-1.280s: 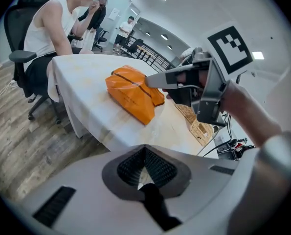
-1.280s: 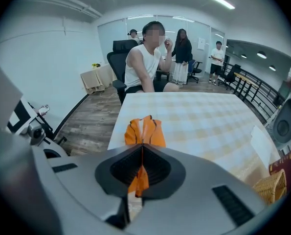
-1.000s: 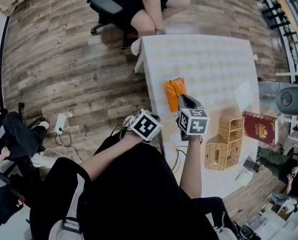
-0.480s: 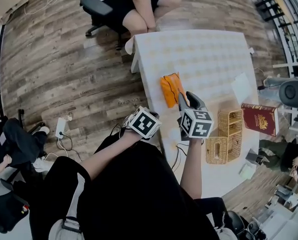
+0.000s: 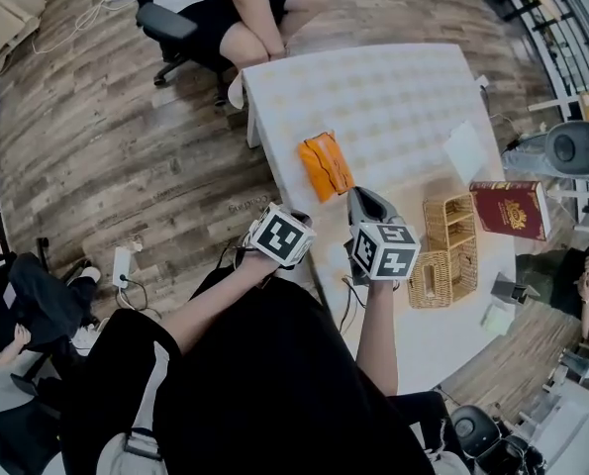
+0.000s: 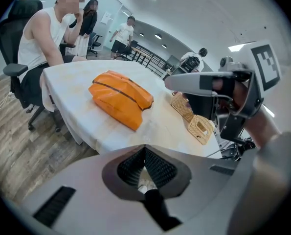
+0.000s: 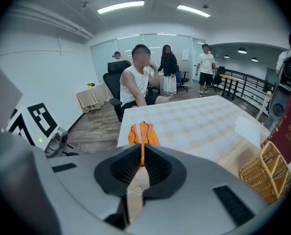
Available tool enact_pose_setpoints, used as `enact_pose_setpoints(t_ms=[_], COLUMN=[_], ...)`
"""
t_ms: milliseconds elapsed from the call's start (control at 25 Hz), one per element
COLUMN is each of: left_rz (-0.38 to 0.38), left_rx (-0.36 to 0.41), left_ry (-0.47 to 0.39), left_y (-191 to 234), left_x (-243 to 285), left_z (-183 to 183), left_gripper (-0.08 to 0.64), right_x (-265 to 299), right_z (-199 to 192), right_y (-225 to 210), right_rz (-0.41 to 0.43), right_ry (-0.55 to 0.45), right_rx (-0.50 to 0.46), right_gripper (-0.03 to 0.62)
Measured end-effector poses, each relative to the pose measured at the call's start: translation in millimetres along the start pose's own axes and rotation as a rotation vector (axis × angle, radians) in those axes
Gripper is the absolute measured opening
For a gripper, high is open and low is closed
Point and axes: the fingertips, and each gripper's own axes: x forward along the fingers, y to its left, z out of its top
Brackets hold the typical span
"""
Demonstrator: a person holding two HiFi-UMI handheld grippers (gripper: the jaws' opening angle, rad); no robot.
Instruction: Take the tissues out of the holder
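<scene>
Now the right gripper (image 7: pixel 142 153) has just closed nearly shut, empty (left gripper (image 6: pixel 145 153) shut, empty too).

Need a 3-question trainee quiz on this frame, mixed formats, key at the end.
1. True or false: the orange pack lies on the table, outside the holder.
2. In the head view, what lies just right of the holder? A. red book B. mug C. laptop
3. Fill in: the left tool has its jaws ___.
Key: 1 true; 2 A; 3 shut.
</scene>
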Motion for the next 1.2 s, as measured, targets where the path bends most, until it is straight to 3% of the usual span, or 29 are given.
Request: enact_pose_setpoints(t_ms=[320, 520, 880, 1200], left_rz=[0.014, 0.067, 0.142, 0.144], left_rx=[0.018, 0.030, 0.053, 0.049], left_ry=[0.008, 0.014, 0.008, 0.006], left_y=[-20, -28, -52, -82], left_x=[3, 4, 6, 9], left_z=[-6, -18, -36, -53], left_gripper=[0.000, 0.000, 0.000, 0.000], right_x=[-16, -27, -50, -69], right_z=[-34, -66, -116, -148], right_y=[17, 32, 37, 36], right_rz=[0.049, 0.074, 0.076, 0.060], right_ry=[0.037, 0.083, 0.145, 0.221], right_rx=[0.024, 0.055, 0.112, 0.098], right_gripper=[0.015, 0.015, 0.015, 0.015])
